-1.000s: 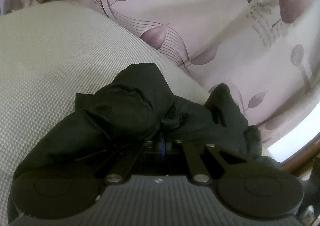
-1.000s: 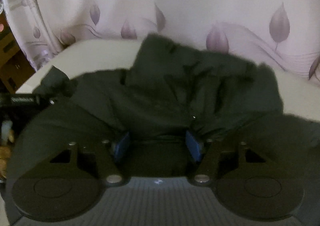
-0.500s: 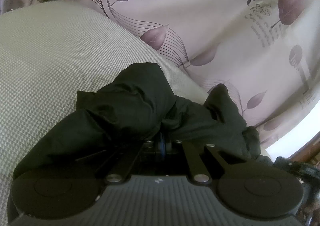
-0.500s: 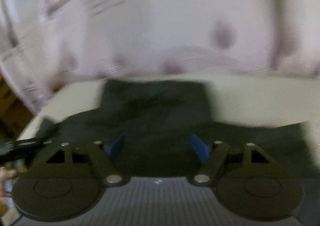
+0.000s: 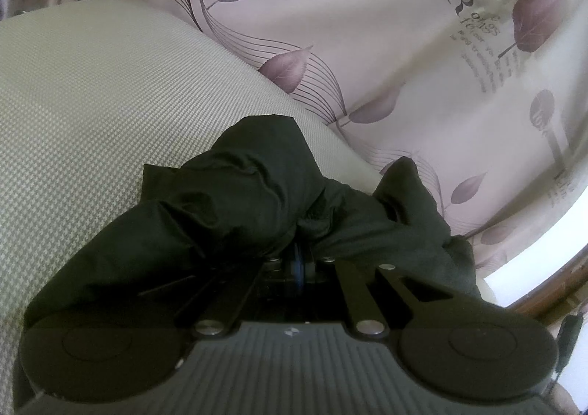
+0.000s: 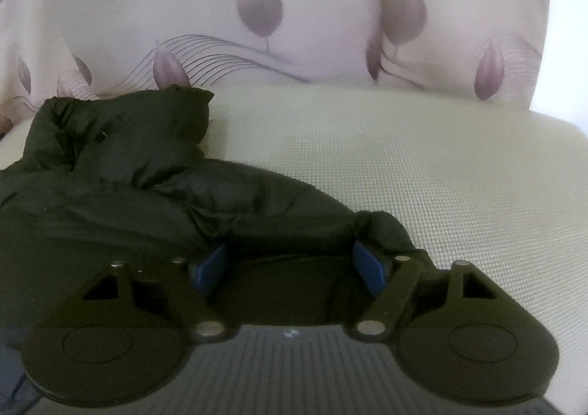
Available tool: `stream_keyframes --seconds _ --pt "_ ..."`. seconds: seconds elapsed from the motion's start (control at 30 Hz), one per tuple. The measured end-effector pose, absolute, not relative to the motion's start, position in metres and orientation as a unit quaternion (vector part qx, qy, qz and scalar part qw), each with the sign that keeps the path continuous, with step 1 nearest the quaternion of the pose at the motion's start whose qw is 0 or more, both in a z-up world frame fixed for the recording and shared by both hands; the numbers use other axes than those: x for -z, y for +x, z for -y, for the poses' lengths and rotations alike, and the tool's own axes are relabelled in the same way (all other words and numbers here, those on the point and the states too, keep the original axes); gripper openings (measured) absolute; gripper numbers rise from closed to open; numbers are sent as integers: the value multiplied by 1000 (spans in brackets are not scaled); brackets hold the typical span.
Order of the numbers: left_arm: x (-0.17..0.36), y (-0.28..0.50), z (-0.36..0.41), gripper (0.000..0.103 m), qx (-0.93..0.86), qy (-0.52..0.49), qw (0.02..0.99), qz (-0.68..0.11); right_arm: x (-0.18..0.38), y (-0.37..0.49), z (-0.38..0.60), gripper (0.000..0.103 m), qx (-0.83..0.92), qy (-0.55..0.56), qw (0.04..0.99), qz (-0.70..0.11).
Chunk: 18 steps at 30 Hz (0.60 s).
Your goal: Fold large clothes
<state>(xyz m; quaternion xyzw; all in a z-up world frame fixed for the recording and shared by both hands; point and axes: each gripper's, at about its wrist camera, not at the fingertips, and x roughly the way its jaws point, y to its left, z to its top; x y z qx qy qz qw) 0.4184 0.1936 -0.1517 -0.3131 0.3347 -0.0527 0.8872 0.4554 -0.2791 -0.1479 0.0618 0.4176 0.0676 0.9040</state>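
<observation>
A dark green-black padded garment (image 5: 257, 201) lies crumpled on a pale woven cushion surface (image 5: 92, 128). My left gripper (image 5: 299, 260) is shut on a bunched fold of the garment, its blue pads pressed together under the cloth. In the right wrist view the same garment (image 6: 147, 176) spreads from the left to the middle. My right gripper (image 6: 290, 264) is open, its blue pads (image 6: 369, 268) wide apart, with a fold of the garment lying between and over the fingertips.
A cream curtain with purple leaf print (image 5: 404, 47) hangs right behind the cushion and also shows in the right wrist view (image 6: 275, 10). Bare cushion (image 6: 422, 165) lies to the right of the garment. A brown wooden edge (image 5: 551, 286) shows at the far right.
My right gripper swung to the right over the garment, so the cloth now sits left and bare cushion fills the right. My left gripper stayed shut on the fold, barely moving.
</observation>
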Motion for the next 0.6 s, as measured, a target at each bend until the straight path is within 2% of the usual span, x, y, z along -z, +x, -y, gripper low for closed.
stream_keyframes --seconds 0.07,0.13,0.17,0.2,0.23,0.27,0.33,0.4,0.47,0.6 --pt "150 419 -196 11 52 -317 884 -338 138 454 286 76 -64 83 900 -423" --pt "146 416 -202 11 54 -336 876 -341 121 430 295 79 -64 134 908 -391" --pt "142 413 -206 13 56 -346 871 -343 112 417 298 84 -75 150 911 -376" --pt "137 409 -210 24 63 -359 866 -343 106 406 297 85 -86 146 913 -372" --pt "131 404 -215 41 68 -367 864 -339 102 395 294 85 -91 130 916 -368" --pt "122 397 -218 50 72 -363 867 -333 99 383 289 85 -93 106 922 -361" --pt "104 386 -220 75 60 -324 886 -327 98 362 279 85 -96 47 933 -344" --pt "90 377 -220 86 47 -275 904 -325 102 350 269 85 -92 1 939 -331" --pt "83 368 -223 88 39 -241 912 -328 113 348 267 85 -97 10 935 -340" --pt "85 354 -242 93 18 -214 913 -346 128 358 267 92 -96 23 925 -368"
